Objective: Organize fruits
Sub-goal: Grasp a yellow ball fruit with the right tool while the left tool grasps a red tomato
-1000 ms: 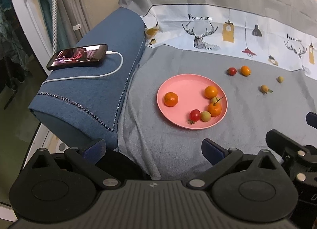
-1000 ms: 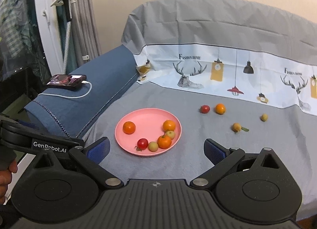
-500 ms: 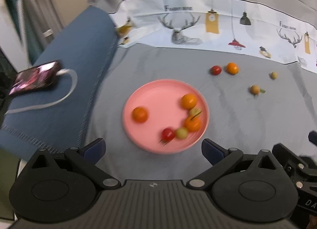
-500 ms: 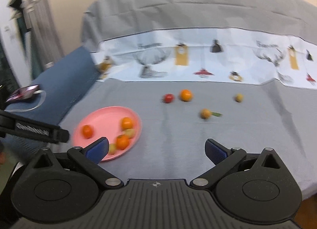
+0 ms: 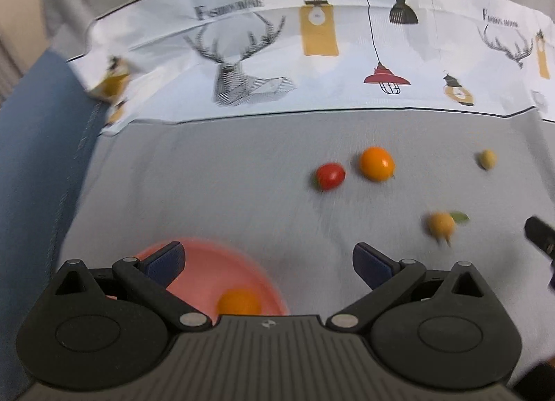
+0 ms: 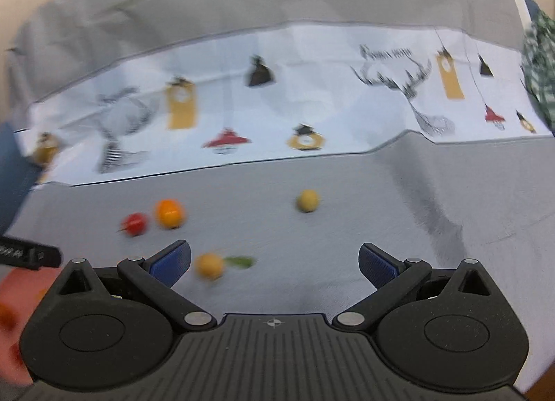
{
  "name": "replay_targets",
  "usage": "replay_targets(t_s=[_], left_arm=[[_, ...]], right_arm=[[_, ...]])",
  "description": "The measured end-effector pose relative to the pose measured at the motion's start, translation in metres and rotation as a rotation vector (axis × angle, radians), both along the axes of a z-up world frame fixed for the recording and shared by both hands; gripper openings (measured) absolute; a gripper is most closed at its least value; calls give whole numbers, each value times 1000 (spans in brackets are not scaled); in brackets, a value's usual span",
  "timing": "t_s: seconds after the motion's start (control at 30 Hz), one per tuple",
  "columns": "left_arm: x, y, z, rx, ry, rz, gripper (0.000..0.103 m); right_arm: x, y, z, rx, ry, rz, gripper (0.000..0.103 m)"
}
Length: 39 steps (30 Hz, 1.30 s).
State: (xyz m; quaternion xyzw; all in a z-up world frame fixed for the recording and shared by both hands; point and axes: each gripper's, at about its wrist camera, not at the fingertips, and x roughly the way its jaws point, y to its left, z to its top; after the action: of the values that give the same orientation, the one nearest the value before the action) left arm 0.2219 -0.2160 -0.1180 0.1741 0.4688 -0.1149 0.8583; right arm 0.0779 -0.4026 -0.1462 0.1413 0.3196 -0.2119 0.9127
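Left gripper [image 5: 267, 262]: I read the jaws as spread wide, nothing between them. It hangs over the far rim of the pink plate [image 5: 242, 262], pointing out across the grey sheet [image 5: 208, 193].

Right gripper [image 6: 274, 262]: also wide open and empty, low over the sheet, aimed at the loose fruit.

Fruit on the sheet: four pieces off the plate. Red tomato [image 5: 330, 176] sits just beside the orange fruit [image 5: 377, 163]; the yellow fruit with a leaf [image 5: 440, 224] lies nearer me; the small pale green fruit [image 5: 486, 159] is well apart, off to the right.

Fruit on the plate: one orange piece [image 5: 238, 302] shows at my housing edge; the rest of the plate is hidden.

Step in hand, my judgement: reaching for loose fruit to bring to the plate. The leafed yellow fruit [image 6: 209, 266] sits just inside the right gripper's left fingertip [image 6: 171, 260], so it looks like the nearest pick.

How to do it well: centre the fruit between the pads before closing, since it is off to one side. Come down low, as round fruit rolls on soft cloth. Close gently; keep the leaf out of the pinch.

Pose: both views are blurred. The left gripper's tip shows at the right camera's left edge, so the two sit side by side, near each other.

Risk: a nudge could send the fruit rolling.
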Motion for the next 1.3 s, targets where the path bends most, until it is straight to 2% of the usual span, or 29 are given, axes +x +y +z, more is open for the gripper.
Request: replay_targets(t_s=[0.2, 0.37, 0.47, 0.53, 0.7, 1.3], left_arm=[[56, -37, -49, 14, 2, -36, 103], [79, -45, -76, -2, 16, -61, 103], [86, -50, -92, 14, 26, -80, 103], [85, -46, -94, -37, -10, -74, 103], [95, -40, -97, -96, 38, -35, 103], [95, -40, -97, -100, 11, -48, 103]], right_arm=[[61, -58, -46, 28, 70, -60, 102], [96, -78, -73, 19, 106, -63, 102], [106, -81, -88, 10, 122, -64, 102], [109, -75, -94, -76, 100, -32, 102], [108, -78, -97, -81, 57, -23, 102], [109, -80, -98, -88, 50, -22, 102]])
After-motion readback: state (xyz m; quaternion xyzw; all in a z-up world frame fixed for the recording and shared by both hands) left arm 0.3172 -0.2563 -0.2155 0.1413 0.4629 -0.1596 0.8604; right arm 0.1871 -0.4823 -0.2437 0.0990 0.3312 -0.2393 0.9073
